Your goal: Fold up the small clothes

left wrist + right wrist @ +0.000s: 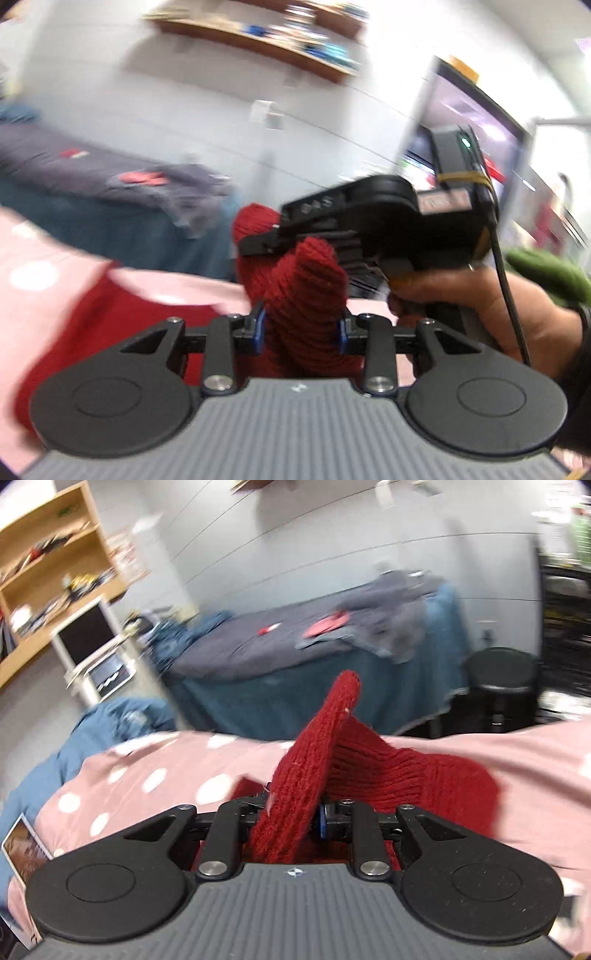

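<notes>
A red knitted garment (303,295) is pinched in my left gripper (301,328), its edge bunched up between the two jaws. The rest of it trails down left onto the pink cloth (74,321). My right gripper (369,229) shows just ahead in the left wrist view, held by a hand, also gripping the red knit. In the right wrist view my right gripper (291,818) is shut on another edge of the red garment (314,768), which stands up in a fold and drapes to the right over the pink dotted cloth (147,775).
A bed with dark grey and teal covers (277,653) lies beyond the pink surface. A blue cloth heap (110,720) sits at the left. A black stool (502,679) stands at the right, wooden shelves (48,561) at the left.
</notes>
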`<state>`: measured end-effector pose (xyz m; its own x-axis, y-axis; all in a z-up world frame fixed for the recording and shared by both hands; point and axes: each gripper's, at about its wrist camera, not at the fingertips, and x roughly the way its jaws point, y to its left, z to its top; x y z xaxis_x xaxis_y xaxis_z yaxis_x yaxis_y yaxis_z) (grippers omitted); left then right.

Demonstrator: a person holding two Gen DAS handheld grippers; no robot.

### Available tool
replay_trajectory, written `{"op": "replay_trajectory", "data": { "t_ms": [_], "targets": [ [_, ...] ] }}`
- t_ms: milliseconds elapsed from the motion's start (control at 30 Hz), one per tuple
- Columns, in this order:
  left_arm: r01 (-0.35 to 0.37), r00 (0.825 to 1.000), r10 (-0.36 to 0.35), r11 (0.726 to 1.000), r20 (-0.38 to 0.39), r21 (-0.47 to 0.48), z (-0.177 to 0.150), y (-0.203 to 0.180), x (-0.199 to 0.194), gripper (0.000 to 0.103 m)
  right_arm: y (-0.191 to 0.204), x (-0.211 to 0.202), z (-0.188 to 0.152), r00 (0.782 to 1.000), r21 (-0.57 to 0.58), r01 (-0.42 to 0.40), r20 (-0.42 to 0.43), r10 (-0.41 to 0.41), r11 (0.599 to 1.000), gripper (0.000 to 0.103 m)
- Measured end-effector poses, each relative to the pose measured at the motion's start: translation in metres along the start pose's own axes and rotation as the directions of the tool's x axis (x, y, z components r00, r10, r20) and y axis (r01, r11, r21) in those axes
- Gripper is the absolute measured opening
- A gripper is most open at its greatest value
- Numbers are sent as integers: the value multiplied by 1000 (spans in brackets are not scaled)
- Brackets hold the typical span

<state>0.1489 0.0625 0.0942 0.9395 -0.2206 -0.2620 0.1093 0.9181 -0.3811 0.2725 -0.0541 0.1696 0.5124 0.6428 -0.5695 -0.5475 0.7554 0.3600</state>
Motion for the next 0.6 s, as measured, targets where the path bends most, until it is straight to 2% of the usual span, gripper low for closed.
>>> {"op": "replay_trajectory", "data": {
  "t_ms": [133, 267, 333, 400, 467, 533, 600],
  "targets": [
    [-114, 993, 116, 988, 8, -108, -14, 56, -19, 34, 42, 55, -15, 997, -47, -29, -70, 26, 998, 36],
    [-180, 983, 181, 956, -17, -232, -19, 103, -45, 34, 72, 93, -33, 994, -98, -9, -110, -2, 995, 38],
    [-211, 977, 205, 945, -51, -252, -22, 121, -43, 36, 79, 104, -37, 991, -142, 21, -125, -39, 990, 51],
    [-240, 971, 226, 929, -84, -282, -23, 136, -46, 49, 78, 102, -39, 993, -135, 7, -119, -23, 991, 64],
    [-278, 960, 252, 909, -122, -311, -22, 150, -45, 70, 72, 86, -33, 997, -89, -40, -67, 34, 995, 69],
    [-308, 951, 282, 891, -124, -334, -21, 164, -41, 72, 63, 64, -23, 998, -47, -58, 3, 59, 997, 92],
    [-352, 936, 329, 880, -126, -318, -18, 168, -48, 72, 49, 35, -14, 996, -18, -54, 69, 56, 998, 94]
  ]
}}
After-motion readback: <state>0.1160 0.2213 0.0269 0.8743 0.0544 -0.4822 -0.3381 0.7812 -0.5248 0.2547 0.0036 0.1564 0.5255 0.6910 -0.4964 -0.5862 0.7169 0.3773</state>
